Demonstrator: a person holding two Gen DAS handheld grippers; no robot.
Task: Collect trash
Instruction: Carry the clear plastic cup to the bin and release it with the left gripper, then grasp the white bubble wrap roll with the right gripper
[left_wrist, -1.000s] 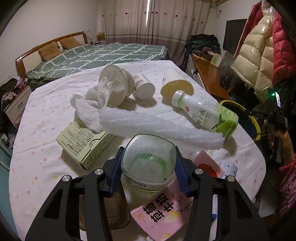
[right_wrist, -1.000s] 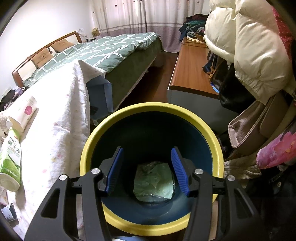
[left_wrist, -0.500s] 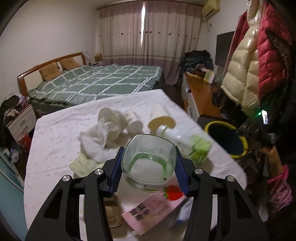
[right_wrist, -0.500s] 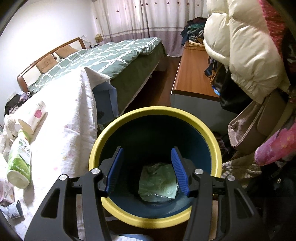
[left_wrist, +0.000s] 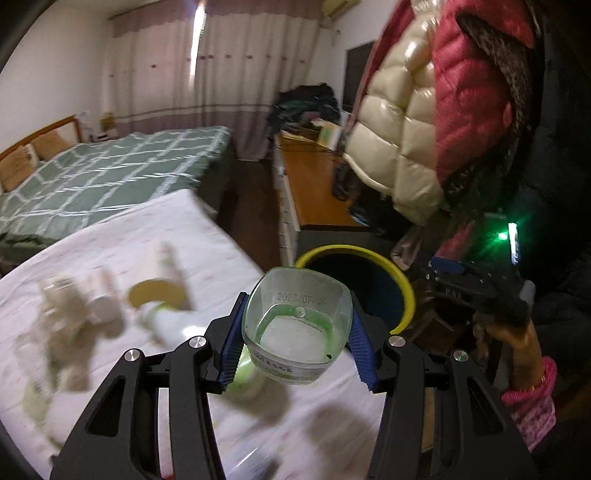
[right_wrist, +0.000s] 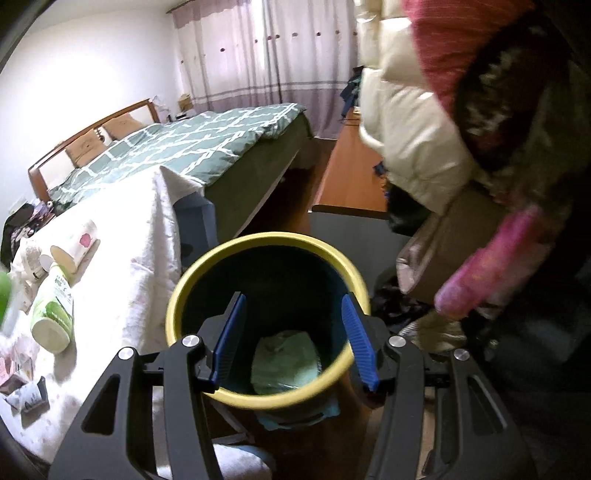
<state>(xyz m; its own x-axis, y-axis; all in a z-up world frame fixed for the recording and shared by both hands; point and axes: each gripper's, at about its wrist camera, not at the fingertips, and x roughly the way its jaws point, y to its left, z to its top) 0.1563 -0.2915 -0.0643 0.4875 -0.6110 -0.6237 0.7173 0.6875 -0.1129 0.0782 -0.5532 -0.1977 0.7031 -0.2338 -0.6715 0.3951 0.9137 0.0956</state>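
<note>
A bed with a green white-checked quilt (right_wrist: 207, 147) and wooden headboard (right_wrist: 92, 129) is seen by pale curtains (left_wrist: 221, 74). A cream puffer jacket (left_wrist: 399, 147) and a red puffer jacket (left_wrist: 476, 92) are hung above a brown wooden desk (left_wrist: 314, 192).

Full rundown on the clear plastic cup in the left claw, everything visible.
The clear, squarish plastic cup with rounded corners is clamped between the blue ribbed pads of the left claw, bottom facing the camera. A date is stamped on the base, a green tint shows through the walls, and a printed label band runs along the lower side. It looks empty. It hangs in the air above the white tablecloth's edge, just short of the yellow-rimmed dark bin. Only the pads touch it.
</note>
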